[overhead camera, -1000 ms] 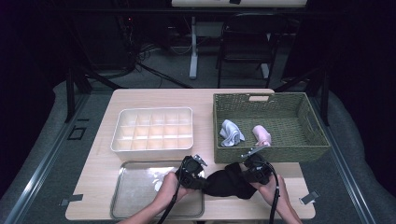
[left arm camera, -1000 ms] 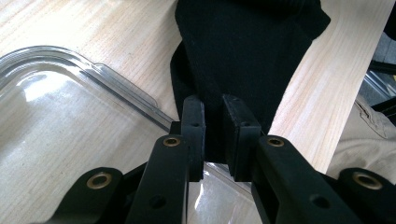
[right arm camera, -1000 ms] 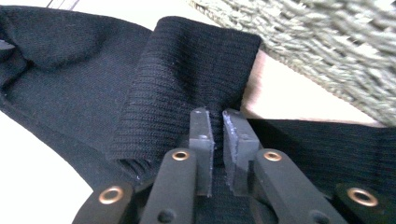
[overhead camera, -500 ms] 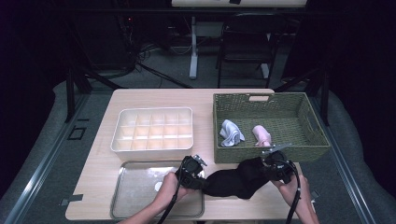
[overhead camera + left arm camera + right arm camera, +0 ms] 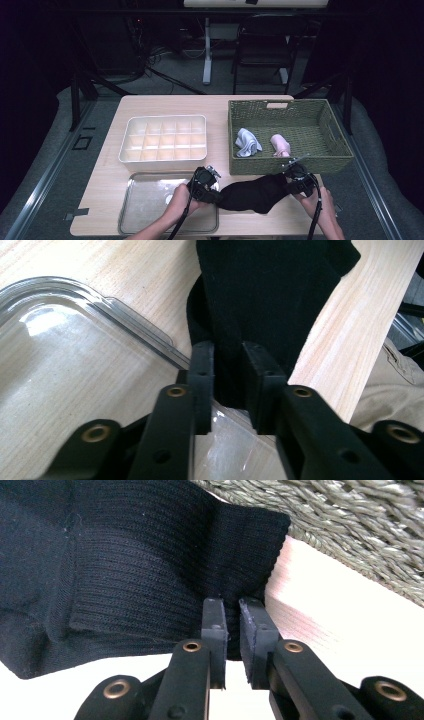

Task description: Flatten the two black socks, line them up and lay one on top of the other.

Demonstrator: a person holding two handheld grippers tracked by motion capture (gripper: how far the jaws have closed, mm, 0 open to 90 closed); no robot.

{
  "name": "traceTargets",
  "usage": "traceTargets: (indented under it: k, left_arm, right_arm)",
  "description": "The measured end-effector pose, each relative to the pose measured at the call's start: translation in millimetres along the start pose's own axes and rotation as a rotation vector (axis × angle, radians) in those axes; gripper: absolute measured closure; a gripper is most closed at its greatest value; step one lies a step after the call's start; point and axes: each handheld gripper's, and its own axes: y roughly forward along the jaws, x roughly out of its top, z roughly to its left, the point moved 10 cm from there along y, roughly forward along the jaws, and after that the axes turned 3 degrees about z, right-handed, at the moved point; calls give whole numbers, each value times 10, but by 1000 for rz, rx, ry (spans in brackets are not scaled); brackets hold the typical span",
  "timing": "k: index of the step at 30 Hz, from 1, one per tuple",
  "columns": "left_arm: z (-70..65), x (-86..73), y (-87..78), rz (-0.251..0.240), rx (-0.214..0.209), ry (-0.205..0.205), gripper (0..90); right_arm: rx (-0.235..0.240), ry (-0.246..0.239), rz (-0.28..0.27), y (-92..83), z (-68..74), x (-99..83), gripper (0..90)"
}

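black sock (image 5: 252, 194) stretched between grippers

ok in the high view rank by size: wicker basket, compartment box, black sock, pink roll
1. wicker basket
2. compartment box
3. black sock
4. pink roll
The basket stands about as far from the camera as the box, so nearness hardly skews it.

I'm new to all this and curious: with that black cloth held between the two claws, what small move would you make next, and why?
Probably draw the right claw a little farther from the left claw. Each pinches one end of the black cloth, which sags bunched on the table in front of the woven basket. A gentle pull should flatten it for folding.
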Motion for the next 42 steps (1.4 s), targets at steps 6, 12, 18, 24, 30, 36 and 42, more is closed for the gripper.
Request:
traceTargets:
  k: [6,12,18,24,30,36,42]
  left_arm:
    - [-5,47,-62,-32,12,14,670]
    - [-4,86,-115,-66,34,28,664]
    - [-41,85,-43,-47,60,70,727]
    - [-9,64,26,-27,69,69,822]
    - [13,71,33,-31,78,57,832]
    - [7,79,48,-33,57,47,831]
    - [26,87,29,-38,50,39,832]
  right_arm:
    - [30,-20,-20,-156,64,10,613]
    - [65,-101,-144,-445,443,157,613]
    - [59,-159,-18,-101,750,117,646]
    - [82,-149,13,26,731,74,843]
    - [92,-146,-19,-126,728,93,875]
    - [131,-136,-51,-386,726,72,873]
    - [196,-148,21,-278,844,-40,867]
